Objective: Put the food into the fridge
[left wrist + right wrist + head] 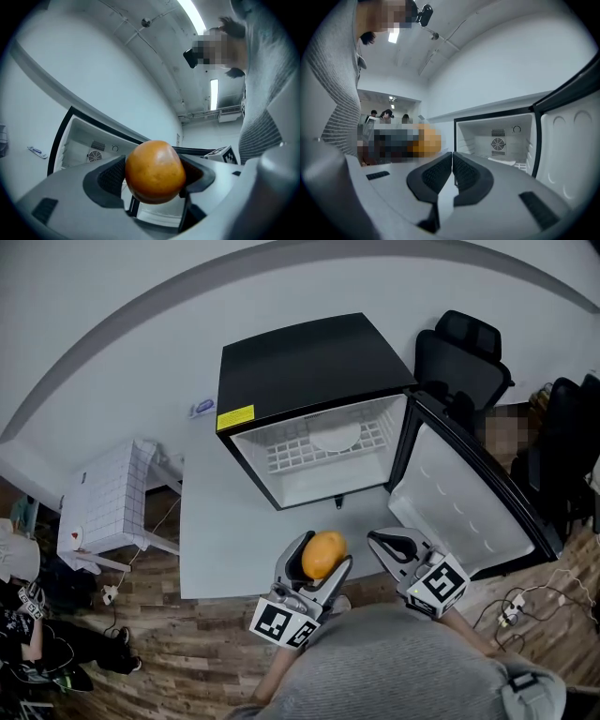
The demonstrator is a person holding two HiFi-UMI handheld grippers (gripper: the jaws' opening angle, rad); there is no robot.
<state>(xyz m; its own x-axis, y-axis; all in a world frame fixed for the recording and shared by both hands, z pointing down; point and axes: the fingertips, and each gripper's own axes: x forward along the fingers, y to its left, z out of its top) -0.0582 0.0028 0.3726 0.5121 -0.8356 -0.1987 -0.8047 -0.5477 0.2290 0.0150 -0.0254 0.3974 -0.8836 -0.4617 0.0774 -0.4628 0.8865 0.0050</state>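
The left hand-held gripper (324, 553) is clamped on an orange (154, 171): the round fruit sits between the two dark ribbed pads, touching both, and is lifted off the table (234, 531), above its near edge. Just to its right, the right hand-held gripper (452, 168) has its jaws pressed together with nothing between them, and it points toward the fridge (309, 362). That small black fridge stands on the grey table straight ahead of both grippers, with its door (459, 502) swung wide open to the right. Inside the white compartment a wire shelf (291, 451) carries a round white plate (335, 437), and a small fan grille shows on the back wall. A yellow sticker (235, 417) sits on the fridge's top front edge. Black chairs (464, 357) stand behind the open door, and a white gridded box (103, 498) stands on the wooden floor left of the table.
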